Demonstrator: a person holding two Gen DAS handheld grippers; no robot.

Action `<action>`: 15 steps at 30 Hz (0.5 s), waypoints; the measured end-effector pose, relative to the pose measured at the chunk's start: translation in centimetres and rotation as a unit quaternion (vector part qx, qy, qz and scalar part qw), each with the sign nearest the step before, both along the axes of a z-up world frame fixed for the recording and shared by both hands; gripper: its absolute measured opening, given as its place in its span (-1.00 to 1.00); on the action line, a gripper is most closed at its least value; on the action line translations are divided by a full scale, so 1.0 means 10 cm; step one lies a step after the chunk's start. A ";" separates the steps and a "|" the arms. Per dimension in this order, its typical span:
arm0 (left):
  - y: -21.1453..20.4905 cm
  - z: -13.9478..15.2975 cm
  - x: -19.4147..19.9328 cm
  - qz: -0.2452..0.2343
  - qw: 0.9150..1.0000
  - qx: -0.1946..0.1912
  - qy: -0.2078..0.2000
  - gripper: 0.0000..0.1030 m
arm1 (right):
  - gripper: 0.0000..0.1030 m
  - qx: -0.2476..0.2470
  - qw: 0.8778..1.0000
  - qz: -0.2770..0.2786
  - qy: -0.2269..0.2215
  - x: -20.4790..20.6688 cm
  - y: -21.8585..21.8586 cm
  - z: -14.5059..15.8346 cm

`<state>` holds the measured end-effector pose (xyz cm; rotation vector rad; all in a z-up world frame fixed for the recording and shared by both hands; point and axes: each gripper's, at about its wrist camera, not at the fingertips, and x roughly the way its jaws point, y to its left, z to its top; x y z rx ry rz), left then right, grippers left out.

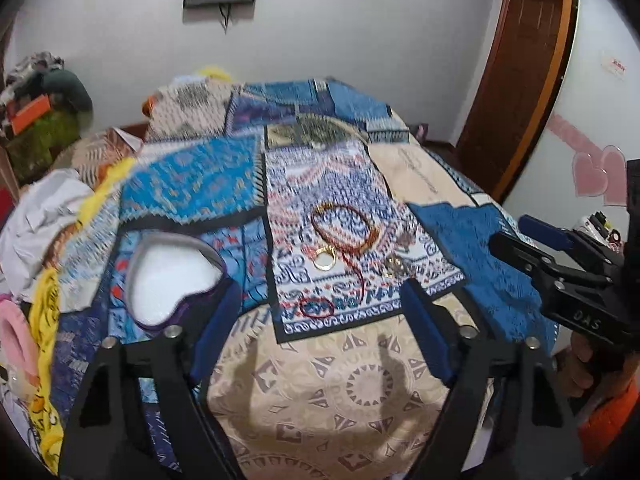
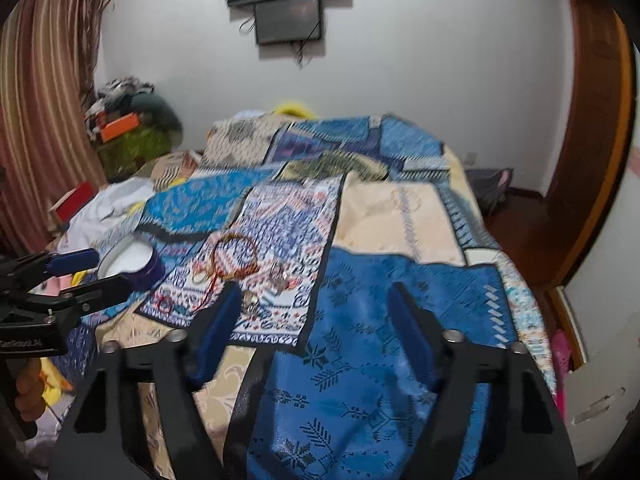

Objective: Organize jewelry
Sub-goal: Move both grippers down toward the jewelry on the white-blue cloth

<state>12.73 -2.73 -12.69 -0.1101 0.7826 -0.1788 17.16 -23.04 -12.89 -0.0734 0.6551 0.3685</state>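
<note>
Jewelry lies on a patterned quilt: a red-and-gold beaded bracelet (image 1: 345, 227), a gold ring (image 1: 325, 258), a red cord (image 1: 356, 276) ending in a small loop (image 1: 317, 306), and silver pieces (image 1: 394, 265). A heart-shaped white box with a purple rim (image 1: 172, 276) sits left of them. My left gripper (image 1: 316, 312) is open and empty, just short of the loop. My right gripper (image 2: 316, 316) is open and empty over the blue patch; the bracelet (image 2: 234, 258), silver pieces (image 2: 278, 274) and box (image 2: 130, 266) lie to its left.
The quilt (image 1: 320, 392) covers a bed. Clothes and yellow fabric (image 1: 48, 216) pile at its left edge. A wooden door (image 1: 520, 80) stands at the right, a wall screen (image 2: 288, 20) beyond the bed. Each gripper shows in the other's view (image 1: 560, 264) (image 2: 60, 280).
</note>
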 end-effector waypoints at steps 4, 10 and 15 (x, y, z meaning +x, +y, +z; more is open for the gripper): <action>-0.01 -0.11 0.05 -0.016 0.999 -0.020 0.025 0.21 | -0.05 0.015 0.999 0.023 0.025 0.11 0.04 -0.08; -0.01 -0.28 0.16 -0.025 0.998 -0.024 0.060 -0.04 | -0.05 0.021 0.997 0.062 0.040 0.23 0.21 -0.12; 0.03 -0.37 0.24 -0.024 0.997 -0.027 0.075 -0.11 | -0.17 0.027 0.995 0.073 0.069 0.43 0.28 -0.21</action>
